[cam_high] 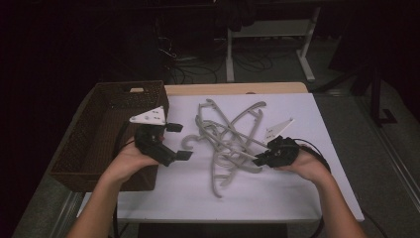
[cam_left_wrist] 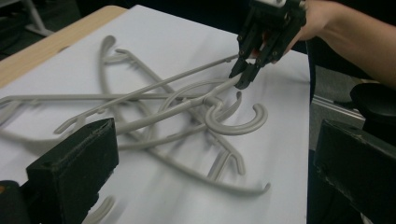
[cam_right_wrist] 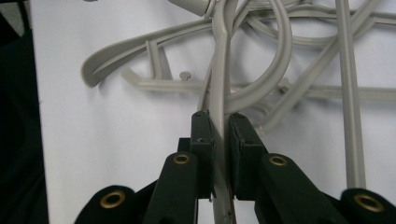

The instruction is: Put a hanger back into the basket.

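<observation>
While clamped: right tool (cam_right_wrist: 220, 135), hanger (cam_right_wrist: 219, 88).

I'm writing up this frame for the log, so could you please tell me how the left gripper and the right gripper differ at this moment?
The left gripper has its jaws spread wide with nothing between them; the right gripper is shut on a grey hanger arm. The left gripper hovers beside the wicker basket, short of the hanger pile; the right gripper reaches into that pile. Both are black, hand-held and over the white tabletop.
</observation>
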`<state>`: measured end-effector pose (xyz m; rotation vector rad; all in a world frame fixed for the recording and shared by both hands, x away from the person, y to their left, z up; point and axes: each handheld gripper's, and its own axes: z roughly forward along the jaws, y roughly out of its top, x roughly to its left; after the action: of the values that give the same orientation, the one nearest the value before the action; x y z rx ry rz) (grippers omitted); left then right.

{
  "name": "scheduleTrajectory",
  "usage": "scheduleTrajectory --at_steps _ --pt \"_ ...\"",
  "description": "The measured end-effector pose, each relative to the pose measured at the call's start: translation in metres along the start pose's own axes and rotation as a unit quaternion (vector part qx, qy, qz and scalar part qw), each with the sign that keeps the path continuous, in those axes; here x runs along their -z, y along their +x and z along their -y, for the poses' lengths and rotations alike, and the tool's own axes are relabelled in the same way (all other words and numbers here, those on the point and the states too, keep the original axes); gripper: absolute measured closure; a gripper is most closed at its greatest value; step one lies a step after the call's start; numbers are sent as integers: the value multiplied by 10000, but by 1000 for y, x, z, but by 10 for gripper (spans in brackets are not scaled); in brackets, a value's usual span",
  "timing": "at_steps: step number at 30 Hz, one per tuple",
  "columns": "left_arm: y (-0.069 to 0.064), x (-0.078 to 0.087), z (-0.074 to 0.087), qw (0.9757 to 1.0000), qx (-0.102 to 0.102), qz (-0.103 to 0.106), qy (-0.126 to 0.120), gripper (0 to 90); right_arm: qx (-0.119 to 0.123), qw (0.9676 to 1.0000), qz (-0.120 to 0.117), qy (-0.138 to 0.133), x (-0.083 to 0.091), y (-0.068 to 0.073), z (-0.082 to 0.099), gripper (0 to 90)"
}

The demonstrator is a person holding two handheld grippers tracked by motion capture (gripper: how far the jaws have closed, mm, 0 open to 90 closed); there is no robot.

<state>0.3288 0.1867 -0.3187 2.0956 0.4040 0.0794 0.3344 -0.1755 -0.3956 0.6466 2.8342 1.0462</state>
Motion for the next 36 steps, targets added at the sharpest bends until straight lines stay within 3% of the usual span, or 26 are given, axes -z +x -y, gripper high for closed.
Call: scheduleTrajectory --at_steps 2,3,9,18,21,25,27,28,29,31,36 --pt "-1 -21 -3 9998 -48 124 133 0 106 9998 -175 53 9 -2 7 811" --pt "-1 -21 -3 9998 -48 124 133 1 106 9998 -175 53 9 -2 7 811" --pt "-1 -63 1 9978 -233 297 547 2 255 9986 -443 139 14 -3 21 810" --pt "4 -73 10 9973 -120 315 647 2 328 9974 -565 292 2 -7 27 797" --pt "4 -74 10 9973 -141 322 652 3 173 9985 -473 237 2 -11 31 725" --pt "4 -76 12 9968 -170 283 727 3 -186 9991 -360 -90 14 -12 36 630" --pt "3 -76 12 9968 -172 277 724 2 -527 9981 -229 -201 22 -12 40 678" --pt "3 -75 12 9970 -165 271 711 2 -876 9960 40 -172 29 -12 45 756" --pt "3 -75 12 9970 -165 271 711 3 -876 9960 40 -172 29 -12 45 756" --pt "3 -72 13 9972 -161 277 681 3 -1161 9930 199 -114 36 -7 58 856" --pt "2 -71 14 9972 -164 278 670 2 -1285 9916 147 -71 42 10 72 892"
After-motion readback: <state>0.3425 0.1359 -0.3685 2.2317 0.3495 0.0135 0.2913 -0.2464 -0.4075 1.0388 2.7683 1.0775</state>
